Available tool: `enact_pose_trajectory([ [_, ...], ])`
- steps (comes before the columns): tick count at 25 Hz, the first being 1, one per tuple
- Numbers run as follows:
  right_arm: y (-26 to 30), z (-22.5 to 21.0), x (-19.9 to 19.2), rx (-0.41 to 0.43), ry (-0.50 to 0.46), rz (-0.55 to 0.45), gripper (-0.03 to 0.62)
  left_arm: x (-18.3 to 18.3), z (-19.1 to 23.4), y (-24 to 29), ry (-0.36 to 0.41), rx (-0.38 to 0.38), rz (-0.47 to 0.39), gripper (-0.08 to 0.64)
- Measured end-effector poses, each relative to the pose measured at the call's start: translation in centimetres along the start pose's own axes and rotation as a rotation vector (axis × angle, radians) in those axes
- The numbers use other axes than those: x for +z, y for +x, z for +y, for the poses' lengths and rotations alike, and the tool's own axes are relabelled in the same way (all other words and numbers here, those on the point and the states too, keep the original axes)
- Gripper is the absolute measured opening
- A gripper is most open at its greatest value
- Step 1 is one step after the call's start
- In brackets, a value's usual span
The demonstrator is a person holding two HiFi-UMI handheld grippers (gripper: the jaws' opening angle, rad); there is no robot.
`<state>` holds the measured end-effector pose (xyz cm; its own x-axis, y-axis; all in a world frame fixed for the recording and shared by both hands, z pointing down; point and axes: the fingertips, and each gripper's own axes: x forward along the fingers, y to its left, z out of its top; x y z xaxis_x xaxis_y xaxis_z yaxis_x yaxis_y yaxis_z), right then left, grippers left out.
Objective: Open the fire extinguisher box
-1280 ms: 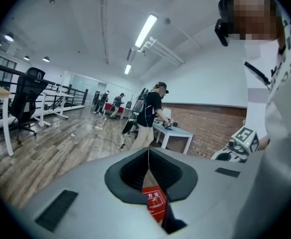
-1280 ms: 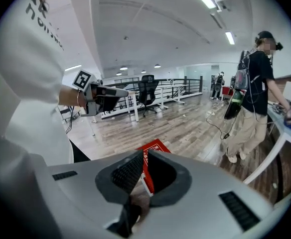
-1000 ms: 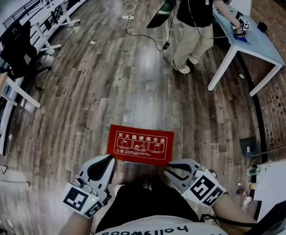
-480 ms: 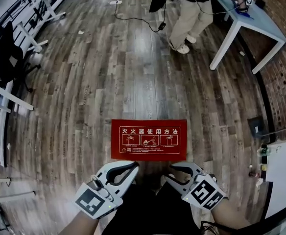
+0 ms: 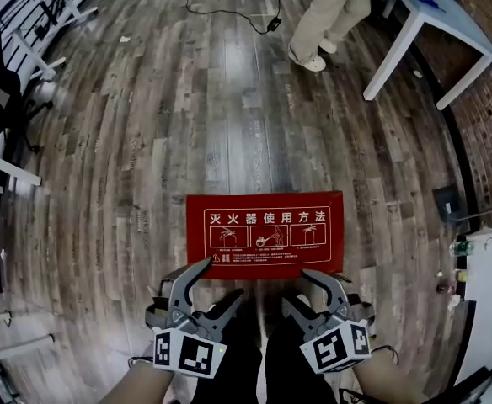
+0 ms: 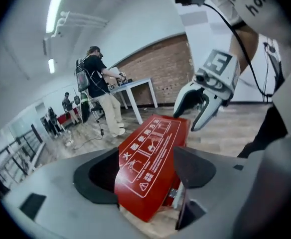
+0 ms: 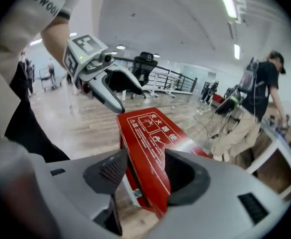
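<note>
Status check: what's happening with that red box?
Left gripper, right gripper: jaws opening, red box near corners between them, ungripped. Not opened yet. Nothing in the way.

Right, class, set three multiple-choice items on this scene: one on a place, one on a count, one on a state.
1. Where is the red fire extinguisher box?
A. on the white table
B. on the wooden floor
C. on a chair

2. How many picture panels are printed in a row on its lid?
A. one
B. three
C. five

3. What is the person by the white table doing?
A. standing
B. sitting
C. lying down

Answers:
1 B: the fire extinguisher box lies flat on the wooden floor, well away from the white table.
2 B: the head view shows three picture panels side by side under the heading.
3 A: the left gripper view shows the person upright on both feet.
</note>
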<state>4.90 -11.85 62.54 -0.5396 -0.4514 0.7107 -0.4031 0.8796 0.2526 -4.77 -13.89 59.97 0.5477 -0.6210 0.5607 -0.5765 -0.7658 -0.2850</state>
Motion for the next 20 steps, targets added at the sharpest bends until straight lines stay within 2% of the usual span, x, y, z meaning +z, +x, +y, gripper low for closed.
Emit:
enact_pose_trajectory([
  [2, 1.3, 0.2, -1.3, -0.07, -0.166, 0.007, 0.221, -2.2, -0.4, 1.3, 0.148, 0.065, 0.031, 0.316],
  [4, 2.1, 0.5, -2.2, -0.134, -0.291, 0.001, 0.226, -3.7, -1.4, 2.4, 0.26, 0.086, 0.035, 0.316],
  [8, 3.0, 0.7, -4.0, -0.258, -0.426, -0.008, 0.235, -5.9, -4.1, 3.7, 0.417, 0.099, 0.026, 0.316],
  [11, 3.8, 0.5, -5.5, -0.338, -0.492, -0.009, 0.241, -7.7, -4.4, 4.4, 0.479, 0.148, 0.043, 0.316],
  [15, 4.3, 0.8, -5.9, -0.415, -0.569, -0.078, 0.244, -9.3, -3.9, 5.7, 0.524, 0.197, 0.068, 0.316],
  [20, 5.1, 1.8, -7.5, -0.417, -0.638, -0.075, 0.245, -10.0, -4.7, 7.1, 0.561, 0.214, 0.062, 0.316],
])
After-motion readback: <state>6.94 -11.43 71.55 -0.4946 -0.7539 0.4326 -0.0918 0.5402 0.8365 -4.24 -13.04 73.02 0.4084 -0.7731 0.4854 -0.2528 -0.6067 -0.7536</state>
